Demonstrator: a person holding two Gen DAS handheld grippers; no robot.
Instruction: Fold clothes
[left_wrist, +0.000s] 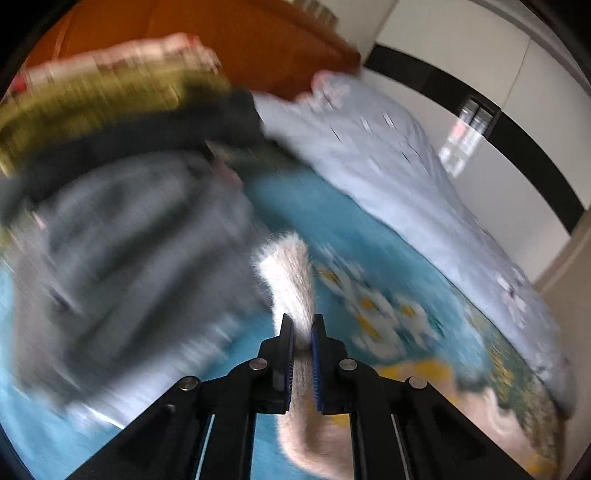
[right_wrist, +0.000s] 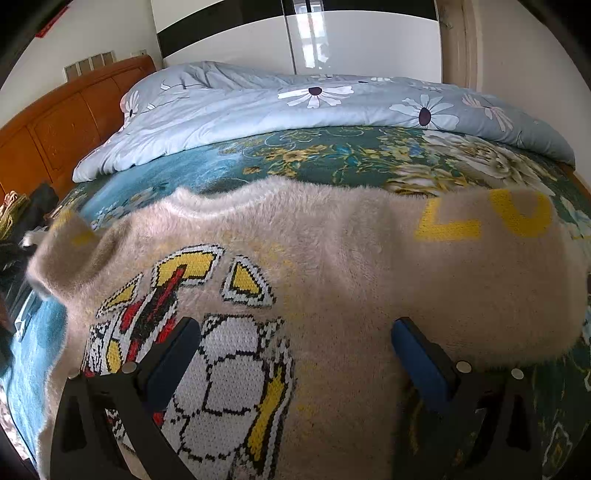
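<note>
A: Left gripper (left_wrist: 303, 332), bottom centre of its view, clamped shut on a strip of the fluffy cream knitted sweater with the football-and-crest pattern (left_wrist: 291, 280). Heavy blur across that frame. Right gripper (right_wrist: 295, 332), bottom of its own view, jaws spread wide, nothing between them, poised over the football motif.

B: And the sweater's place?

A: Spread across the centre of the right view (right_wrist: 332, 266), on the teal flower-printed bedspread (right_wrist: 314, 155); yellow lettering at right, one corner raised at centre left.

B: Step in hand?

A: Likely a fold under way: one edge or sleeve pinched and carried by the left. Blur suggests motion. Hard to tell which fold, early or late.

B: Next move's demands?

A: Keeping the pinch firm, laying the held strip flat and square on the body, no bunching of the pile. Right free for pinning or smoothing.

B: Containers?

A: None visible. Only a blurred heap of grey, black and olive-striped clothes (left_wrist: 122, 177), upper left of the left view, and the pale blue daisy-print duvet (right_wrist: 295, 107) across the upper middle of the right.
</note>
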